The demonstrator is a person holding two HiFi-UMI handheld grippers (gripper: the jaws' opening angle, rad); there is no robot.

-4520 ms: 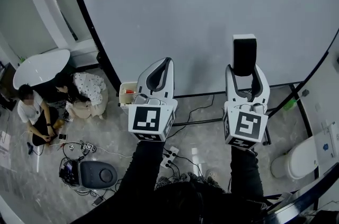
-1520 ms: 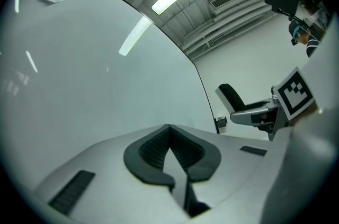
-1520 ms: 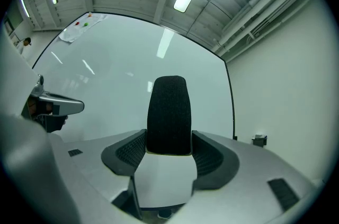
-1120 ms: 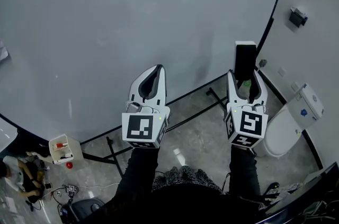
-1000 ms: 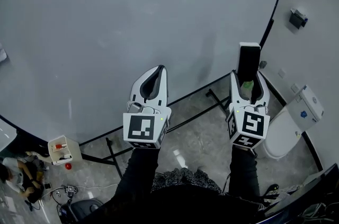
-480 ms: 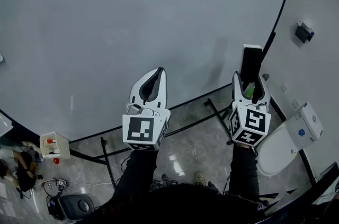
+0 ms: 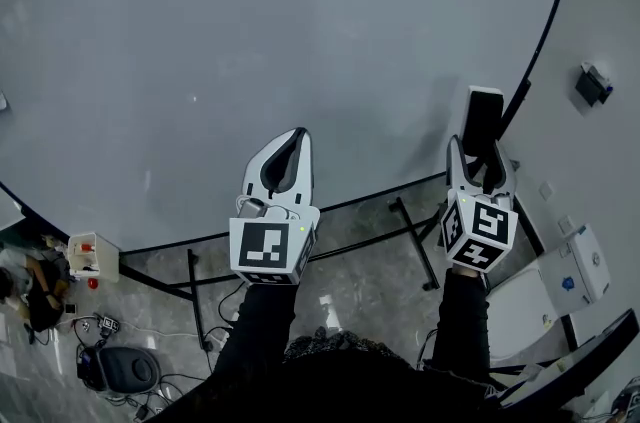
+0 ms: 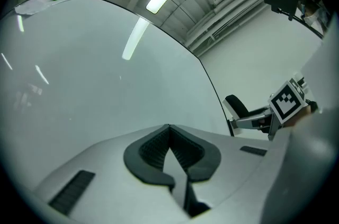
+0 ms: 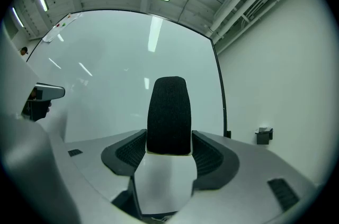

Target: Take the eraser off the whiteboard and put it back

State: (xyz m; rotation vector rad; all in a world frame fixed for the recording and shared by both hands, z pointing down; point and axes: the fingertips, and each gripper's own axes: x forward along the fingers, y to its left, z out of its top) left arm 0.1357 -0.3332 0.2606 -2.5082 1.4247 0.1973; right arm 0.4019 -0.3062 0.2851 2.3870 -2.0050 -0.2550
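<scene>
The eraser (image 7: 485, 116) (image 9: 168, 112), a white block with a black felt face, sticks up out of my right gripper (image 7: 482, 159) (image 9: 169, 146), whose jaws are shut on its lower part. It is held in front of the big whiteboard (image 7: 250, 41) (image 9: 116, 85), near the board's black right edge; I cannot tell whether it touches the board. My left gripper (image 7: 284, 156) (image 8: 168, 146) is shut with nothing in it, held up level beside the right one. The left gripper view shows the right gripper with the eraser (image 8: 237, 106) at the right.
The whiteboard's black stand legs (image 7: 400, 221) cross the marbled floor below. A white bin (image 7: 560, 281) stands at the lower right and a wall fitting (image 7: 594, 83) hangs right of the board. At the lower left are a small box (image 7: 92, 256), cables and a person (image 7: 25, 291).
The view has swung right along the board over the frames: the paper sheet and seated people slid out left. My right gripper, still holding the eraser, has drifted right toward the board's edge.
</scene>
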